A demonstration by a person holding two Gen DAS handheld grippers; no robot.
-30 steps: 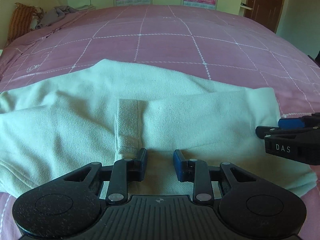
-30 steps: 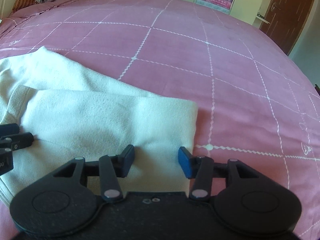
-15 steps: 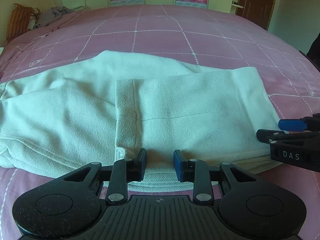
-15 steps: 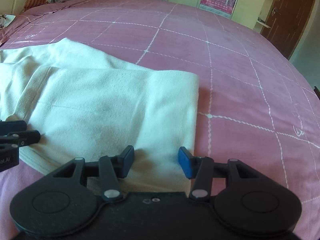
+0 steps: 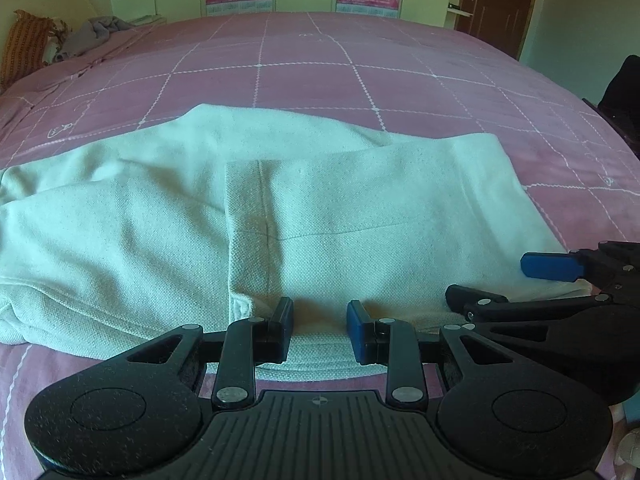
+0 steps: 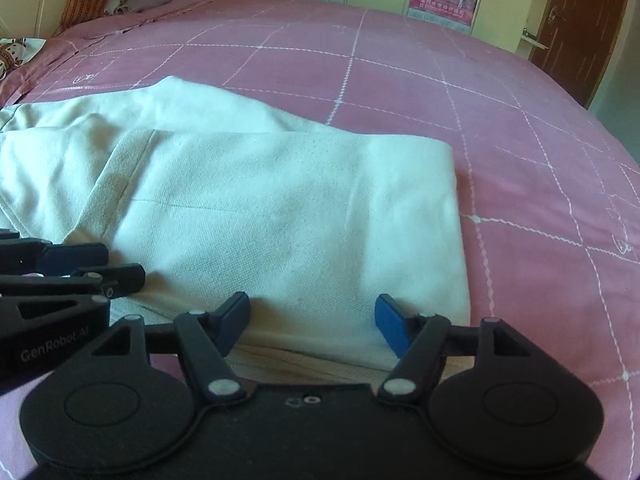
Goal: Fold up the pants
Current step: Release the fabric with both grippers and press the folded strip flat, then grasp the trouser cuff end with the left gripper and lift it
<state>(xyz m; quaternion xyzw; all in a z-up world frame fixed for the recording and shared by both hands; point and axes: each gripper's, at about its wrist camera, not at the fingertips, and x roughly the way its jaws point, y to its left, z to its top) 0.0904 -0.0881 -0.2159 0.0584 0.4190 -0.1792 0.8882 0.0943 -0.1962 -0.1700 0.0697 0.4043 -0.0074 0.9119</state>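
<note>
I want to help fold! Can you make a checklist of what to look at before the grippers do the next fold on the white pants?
1. Pants lying flat on the bed: ok.
2. First fold done, leg end laid over the top: ok.
3. Left gripper free of cloth: cannot tell, its jaws stand at the near edge.
4. Right gripper letting go: ok, jaws opening, pads off the cloth.
5. Folded edges lined up: not ok, a lower layer pokes out at the near edge.

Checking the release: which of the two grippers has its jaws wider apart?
The right gripper: its jaws are opening over the pants, clearly wider than the left gripper.
</note>
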